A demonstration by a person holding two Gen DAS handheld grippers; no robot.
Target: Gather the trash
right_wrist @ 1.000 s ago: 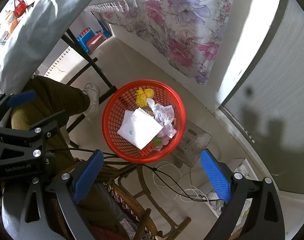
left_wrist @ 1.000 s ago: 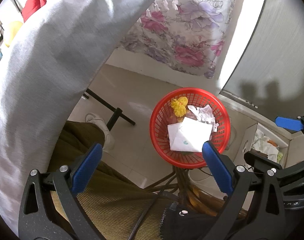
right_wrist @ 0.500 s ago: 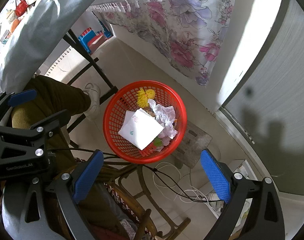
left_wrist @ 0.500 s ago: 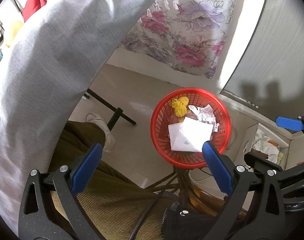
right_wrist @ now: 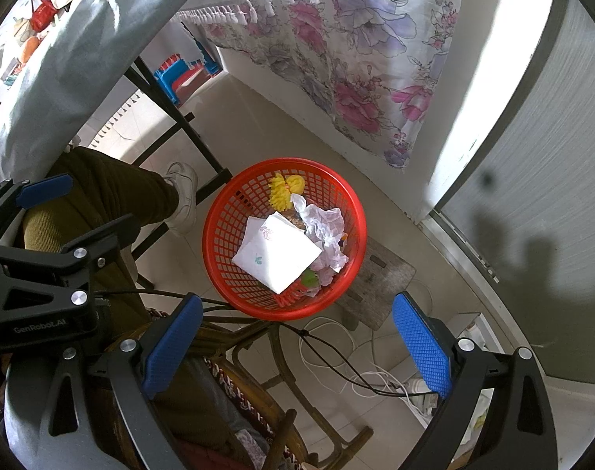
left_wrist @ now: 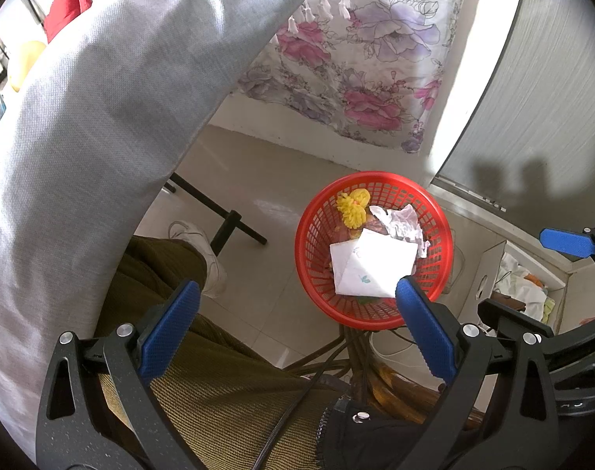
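Observation:
A red mesh basket [left_wrist: 313, 227] [right_wrist: 219, 243] stands on the floor below both grippers. It holds a folded white tissue pack [left_wrist: 370, 268] [right_wrist: 278, 254], crumpled white paper [left_wrist: 401, 221] [right_wrist: 325, 223] and a yellow pom-pom piece [left_wrist: 353, 205] [right_wrist: 283, 192]. My left gripper [left_wrist: 293, 331] is open and empty, high above the floor to the left of the basket. My right gripper [right_wrist: 295, 342] is open and empty, above the basket's near edge. Each gripper shows at the edge of the other's view.
A grey-clothed table edge [left_wrist: 82, 117] curves along the left. The person's olive trousers [left_wrist: 219, 384] and white shoe [right_wrist: 184, 196] are below. A floral cloth [right_wrist: 356, 58] hangs behind the basket. A wicker chair [right_wrist: 258, 372], white cables [right_wrist: 356, 360] and a cardboard box [left_wrist: 524, 286] lie nearby.
Both grippers stay open. The views have drifted only slightly, with the basket shifting a little in frame.

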